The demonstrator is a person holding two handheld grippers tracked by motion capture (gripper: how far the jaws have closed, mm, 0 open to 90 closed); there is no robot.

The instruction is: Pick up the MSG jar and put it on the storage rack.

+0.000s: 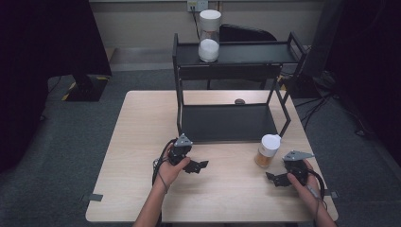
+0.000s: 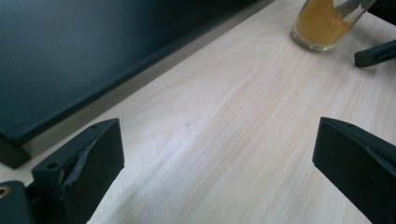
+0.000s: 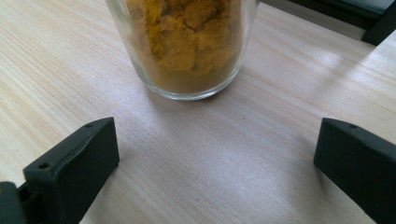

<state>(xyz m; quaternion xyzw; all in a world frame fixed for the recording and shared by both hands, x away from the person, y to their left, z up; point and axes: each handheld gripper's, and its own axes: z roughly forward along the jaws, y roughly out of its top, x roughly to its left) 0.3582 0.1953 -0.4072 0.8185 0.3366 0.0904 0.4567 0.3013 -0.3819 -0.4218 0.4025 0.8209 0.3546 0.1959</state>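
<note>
A glass jar of orange powder with a white lid (image 1: 267,150) stands on the wooden table (image 1: 142,142) in front of a black two-tier shelf (image 1: 227,122). In the right gripper view that jar (image 3: 187,46) is close ahead, beyond the jaw tips. My right gripper (image 1: 275,178) is open, just right of and nearer than the jar, with nothing between its jaws (image 3: 215,168). My left gripper (image 1: 197,165) is open over bare table near the shelf's front edge (image 2: 215,163). The orange jar (image 2: 322,25) sits far off at the upper right of the left gripper view. A taller jar of white powder (image 1: 209,35) stands on the shelf's top tier.
The shelf's lower tray (image 1: 227,124) lies flat on the table. A small dark object (image 1: 239,101) lies on the table behind the shelf. The other gripper's jaw tip (image 2: 373,52) pokes in beside the orange jar. Cables and dark equipment stand on the floor around the table.
</note>
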